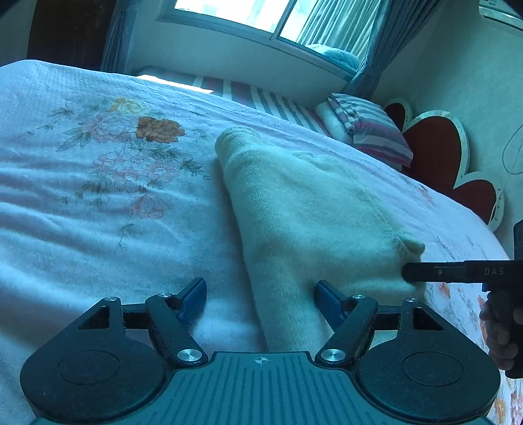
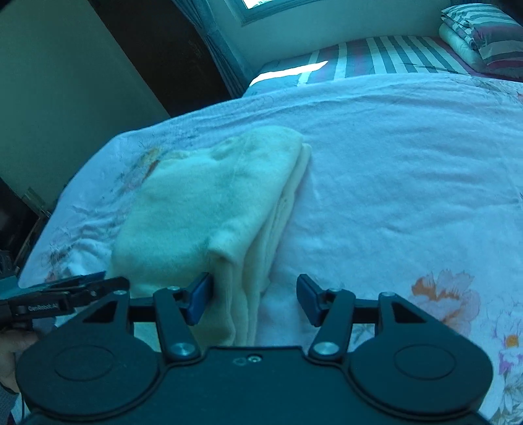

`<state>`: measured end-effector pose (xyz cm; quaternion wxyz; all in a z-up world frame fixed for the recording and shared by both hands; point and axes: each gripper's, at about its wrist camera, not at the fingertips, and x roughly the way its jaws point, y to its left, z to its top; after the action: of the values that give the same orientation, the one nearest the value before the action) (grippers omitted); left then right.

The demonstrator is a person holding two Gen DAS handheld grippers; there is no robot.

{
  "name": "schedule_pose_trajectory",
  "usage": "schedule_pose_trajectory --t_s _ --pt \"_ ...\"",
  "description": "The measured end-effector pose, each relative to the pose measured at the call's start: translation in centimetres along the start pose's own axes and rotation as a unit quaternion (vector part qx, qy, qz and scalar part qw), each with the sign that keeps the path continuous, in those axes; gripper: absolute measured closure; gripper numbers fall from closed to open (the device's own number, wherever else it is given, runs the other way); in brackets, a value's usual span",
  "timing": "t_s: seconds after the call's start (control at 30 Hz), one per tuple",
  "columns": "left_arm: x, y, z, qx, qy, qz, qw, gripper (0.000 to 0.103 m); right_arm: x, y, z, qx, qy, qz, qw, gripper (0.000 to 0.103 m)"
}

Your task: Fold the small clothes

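Jaws on both my grippers stand open, nothing pinched. Left gripper [image 1: 260, 296] straddles the near end of the cream knit garment [image 1: 313, 209], one finger each side of its left folded edge, low over the bed [image 1: 98, 202]. Right gripper [image 2: 255, 297] has its left finger touching the stacked layers at the garment [image 2: 209, 202] corner, its right finger over bare bedspread [image 2: 392, 183].

Garment lies folded w/ several layers, near the bed's front edge, long side running away from me. Layers show as a neat stack on one side, so I'd judge the fold is mostly done; maybe one more fold or a tidy-up is left.

Why open + low: prob. so I can either square the edges or take a fresh bite on the near end. Seen from the left wrist, my right gripper's finger [image 1: 457, 273] sits against the garment's side corner, likely steadying it.

Beyond: floral print on the bedspread, striped pillows [image 1: 369, 127] by the red heart-shaped headboard [image 1: 438, 147], window [image 1: 248, 13] w/ curtains.
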<state>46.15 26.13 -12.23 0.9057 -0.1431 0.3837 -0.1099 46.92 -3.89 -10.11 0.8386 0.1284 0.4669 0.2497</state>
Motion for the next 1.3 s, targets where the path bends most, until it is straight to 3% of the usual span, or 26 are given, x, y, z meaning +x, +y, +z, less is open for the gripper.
schedule_pose_trajectory --t_s 0.57,0.83,1.03,1.17,1.3 --pt "-5.0 -3.0 -5.4 0.026 -0.021 0.065 0.9973 0.030 -4.2 0.8 -5.7 -0.018 -0.021 -0.009 1.000 0.047" --pt "-5.4 -4.4 -7.2 0.044 -0.032 0.063 0.9965 0.030 -5.8 2.7 -7.1 -0.040 -0.053 -0.023 0.998 0.054" --pt "-6.8 -5.4 -6.7 0.050 -0.049 0.062 0.9956 0.030 -6.8 3.4 -7.6 -0.026 -0.081 -0.040 0.996 0.058" --pt "-9.1 -6.8 -7.0 0.062 -0.054 0.056 0.9950 0.030 -9.1 4.6 -8.0 -0.027 -0.106 -0.049 0.993 0.052" --pt "-12.0 -9.2 -8.1 0.078 -0.064 0.054 0.9934 0.030 -12.7 6.0 -9.2 -0.037 -0.141 -0.060 0.988 0.032"
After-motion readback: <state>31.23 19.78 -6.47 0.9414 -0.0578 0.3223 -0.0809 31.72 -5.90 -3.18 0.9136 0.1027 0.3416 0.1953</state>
